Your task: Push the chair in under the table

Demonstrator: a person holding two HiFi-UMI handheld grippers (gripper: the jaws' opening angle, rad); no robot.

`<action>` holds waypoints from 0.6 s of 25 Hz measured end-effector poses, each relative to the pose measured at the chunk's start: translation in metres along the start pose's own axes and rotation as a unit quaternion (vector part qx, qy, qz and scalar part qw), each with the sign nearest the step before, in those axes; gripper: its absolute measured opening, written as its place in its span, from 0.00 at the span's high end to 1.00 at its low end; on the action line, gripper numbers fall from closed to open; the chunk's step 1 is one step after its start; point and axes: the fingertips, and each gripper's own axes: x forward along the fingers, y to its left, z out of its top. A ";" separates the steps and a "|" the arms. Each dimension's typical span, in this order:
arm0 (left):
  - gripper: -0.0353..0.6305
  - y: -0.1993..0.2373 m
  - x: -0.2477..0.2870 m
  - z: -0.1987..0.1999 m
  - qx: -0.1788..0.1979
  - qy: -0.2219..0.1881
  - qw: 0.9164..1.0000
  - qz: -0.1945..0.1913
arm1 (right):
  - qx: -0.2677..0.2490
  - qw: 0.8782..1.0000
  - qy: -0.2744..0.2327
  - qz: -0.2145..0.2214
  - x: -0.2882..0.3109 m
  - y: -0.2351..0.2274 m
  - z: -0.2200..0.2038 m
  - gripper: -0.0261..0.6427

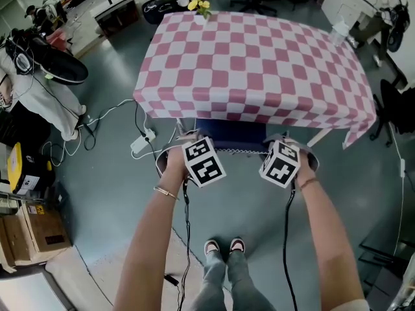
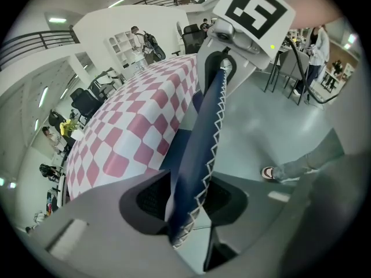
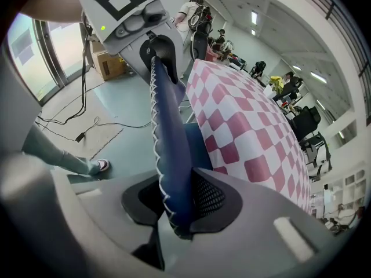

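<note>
Left gripper (image 2: 186, 197) clamped on chair backrest (image 2: 200, 143), your right gripper (image 3: 174, 204) clamped on it too | backrest sits at table (image 1: 259, 63) near edge | rest of chair hidden under table's checked cloth (image 1: 194, 105) | bare floor (image 1: 253, 206) on your side of table | cables (image 1: 110, 118) off table's left corner

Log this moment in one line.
left gripper: jaws on chair backrest | right gripper: jaws on chair backrest | chair backrest: at near edge of checkered table
</note>
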 end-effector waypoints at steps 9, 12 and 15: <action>0.74 0.032 0.008 0.003 0.003 -0.004 1.000 0.019 | 0.004 1.000 -0.003 -0.010 0.008 -0.025 0.014 0.82; 0.74 0.033 0.010 0.004 0.006 -0.007 1.000 0.014 | 0.008 1.000 -0.013 -0.002 0.007 -0.025 0.018 0.82; 0.74 0.035 0.011 0.002 0.008 -0.010 1.000 0.015 | 0.008 1.000 -0.016 -0.008 0.009 -0.025 0.020 0.82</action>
